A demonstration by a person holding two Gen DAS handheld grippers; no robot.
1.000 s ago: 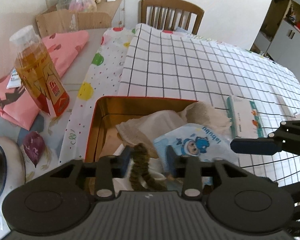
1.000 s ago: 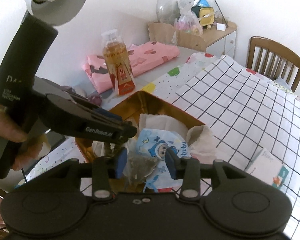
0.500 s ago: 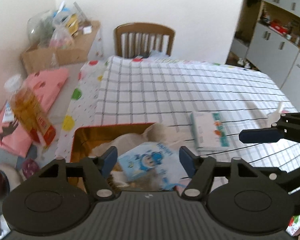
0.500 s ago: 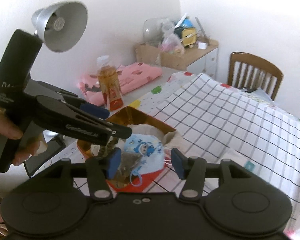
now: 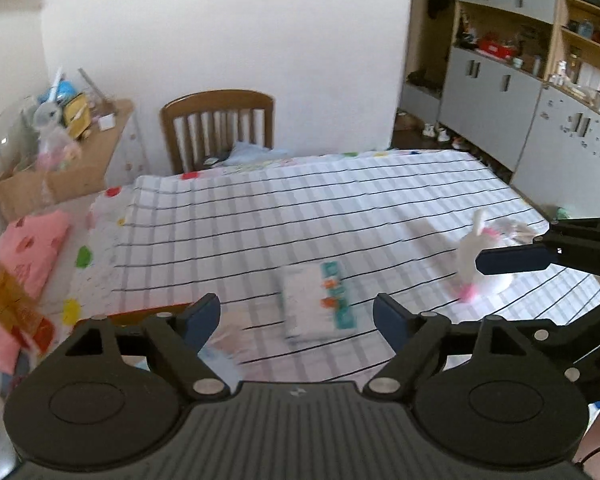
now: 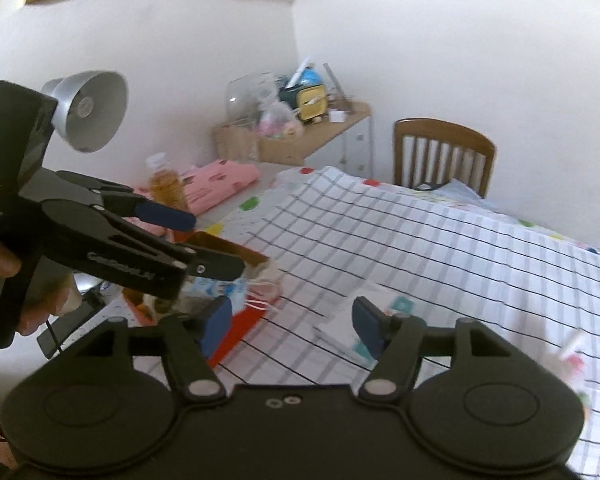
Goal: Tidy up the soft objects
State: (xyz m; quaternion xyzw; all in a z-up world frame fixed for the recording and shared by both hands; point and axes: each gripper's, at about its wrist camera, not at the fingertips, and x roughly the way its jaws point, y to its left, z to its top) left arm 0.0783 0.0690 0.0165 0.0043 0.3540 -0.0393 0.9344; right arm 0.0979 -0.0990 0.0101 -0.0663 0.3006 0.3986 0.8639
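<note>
A red tin box (image 6: 236,330) with soft items in it, a blue-and-white mask pack (image 6: 224,290) on top, stands at the table's left front; only its rim (image 5: 140,314) shows in the left wrist view. My left gripper (image 5: 296,320) is open and empty, above and behind the box. My right gripper (image 6: 292,326) is open and empty, just right of the box. A white and pink plush toy (image 5: 480,264) lies at the right of the checked cloth. A tissue pack (image 5: 316,304) lies in the middle.
A tea bottle (image 6: 168,188) and a folded pink cloth (image 6: 220,178) are at the left. A wooden chair (image 5: 218,128) stands behind the table. A lamp (image 6: 88,110) is at the left, grey cabinets (image 5: 540,120) at the right.
Both grippers let go of the soft items in the box, opened wide and rose away from it. Both views swung right, bringing the plush toy into sight.
</note>
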